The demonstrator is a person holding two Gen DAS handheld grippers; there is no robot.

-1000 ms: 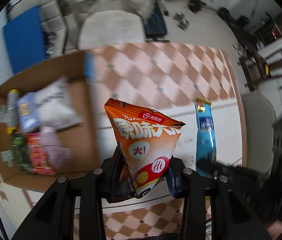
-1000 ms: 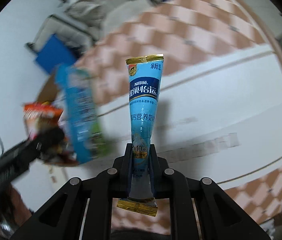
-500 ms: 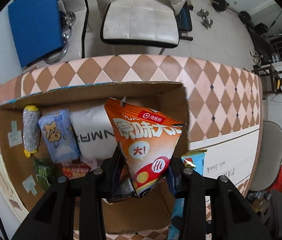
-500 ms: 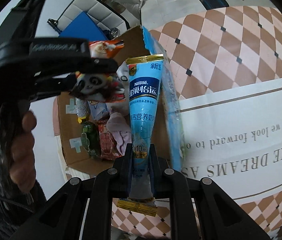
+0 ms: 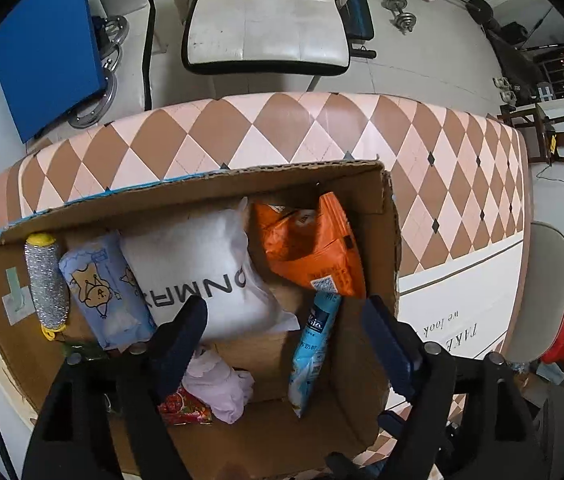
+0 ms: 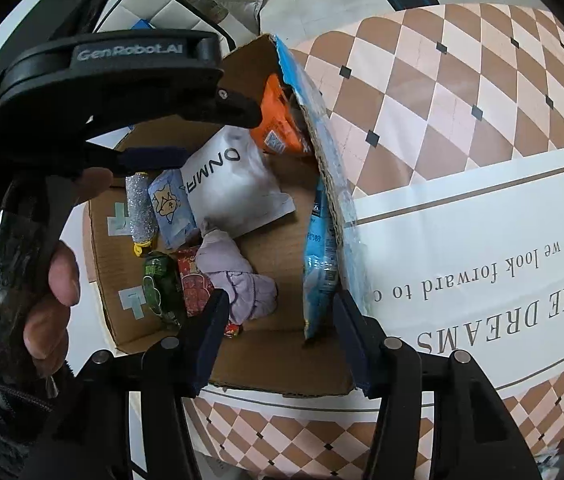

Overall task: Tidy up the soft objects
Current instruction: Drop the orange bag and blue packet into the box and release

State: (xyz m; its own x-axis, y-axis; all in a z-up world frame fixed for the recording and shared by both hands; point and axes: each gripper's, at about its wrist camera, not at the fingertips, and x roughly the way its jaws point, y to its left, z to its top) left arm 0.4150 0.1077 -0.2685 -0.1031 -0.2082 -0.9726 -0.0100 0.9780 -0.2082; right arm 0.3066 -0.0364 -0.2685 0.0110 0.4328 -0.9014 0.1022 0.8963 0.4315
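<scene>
An open cardboard box (image 5: pixel 378 256) (image 6: pixel 266 376) sits on the checked tablecloth. Inside lie an orange snack bag (image 5: pixel 310 248) (image 6: pixel 278 120), a blue Nestle pouch (image 5: pixel 314 344) (image 6: pixel 318 276) leaning on the right wall, a white pillow pack (image 5: pixel 198 268) (image 6: pixel 230 184), a blue bear pack (image 5: pixel 102 288), a silver roll (image 5: pixel 46 280), a lilac cloth (image 5: pixel 218 384) (image 6: pixel 238 280) and red and green packets (image 6: pixel 170 284). My left gripper (image 5: pixel 286 348) is open and empty above the box; it also shows in the right wrist view (image 6: pixel 186 132). My right gripper (image 6: pixel 278 344) is open and empty over the box's near side.
The table (image 5: pixel 282 136) has a brown and pink diamond cloth with a white printed band (image 6: pixel 482 248). Beyond its far edge stand a white chair (image 5: pixel 266 20) and a blue board (image 5: pixel 42 48). Dumbbells (image 5: pixel 402 12) lie on the floor.
Both grippers have opened. The orange bag has dropped into the box's far right corner and the blue pouch has dropped against its right wall.
</scene>
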